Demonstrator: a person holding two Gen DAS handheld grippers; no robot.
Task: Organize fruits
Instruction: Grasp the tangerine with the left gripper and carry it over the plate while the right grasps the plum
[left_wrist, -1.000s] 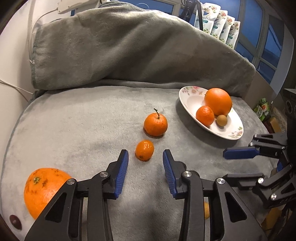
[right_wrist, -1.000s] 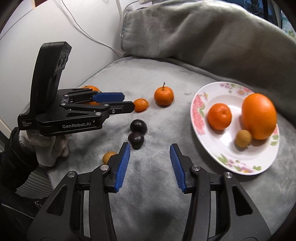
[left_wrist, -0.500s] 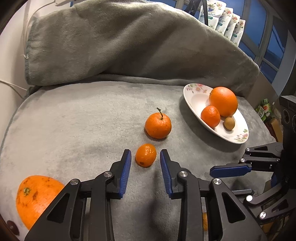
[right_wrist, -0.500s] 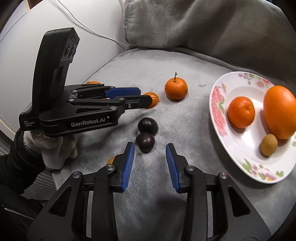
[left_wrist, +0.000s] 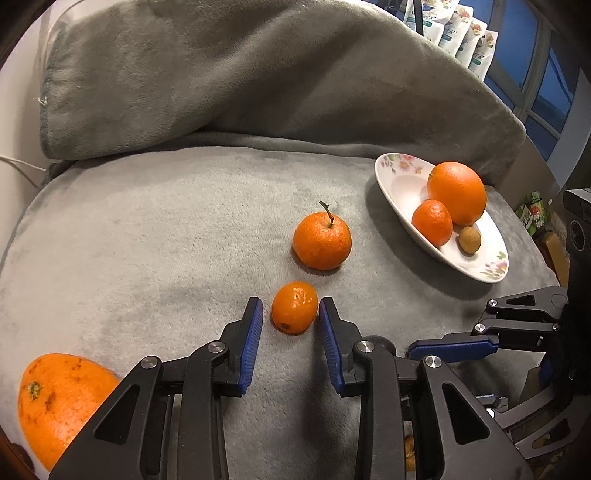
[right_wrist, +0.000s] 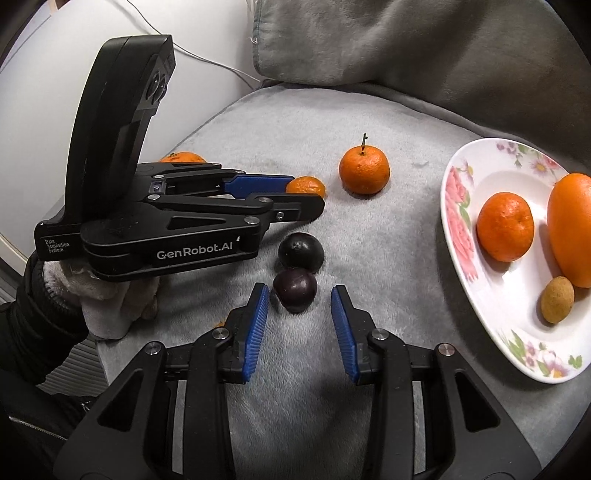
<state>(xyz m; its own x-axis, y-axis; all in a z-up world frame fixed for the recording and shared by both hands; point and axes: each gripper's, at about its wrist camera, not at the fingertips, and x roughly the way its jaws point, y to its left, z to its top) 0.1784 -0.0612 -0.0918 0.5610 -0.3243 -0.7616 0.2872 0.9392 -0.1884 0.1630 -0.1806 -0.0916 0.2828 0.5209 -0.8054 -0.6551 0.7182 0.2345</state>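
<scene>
My left gripper is open, its blue pads on either side of a small mandarin on the grey blanket; small gaps show at both pads. A stemmed mandarin lies just beyond. My right gripper is open around a dark plum, with a second dark plum just behind it. A floral plate at right holds a big orange, a mandarin and a small brown fruit. The left gripper also shows in the right wrist view.
A large orange lies at the near left. A grey blanket-covered backrest rises behind. Snack bags and a window stand at the far right. A small orange fruit peeks out behind my right gripper's left finger.
Both grippers have moved forward: the left now straddles the small mandarin, the right now straddles the near plum. Both jaws have narrowed a little since a second ago.
</scene>
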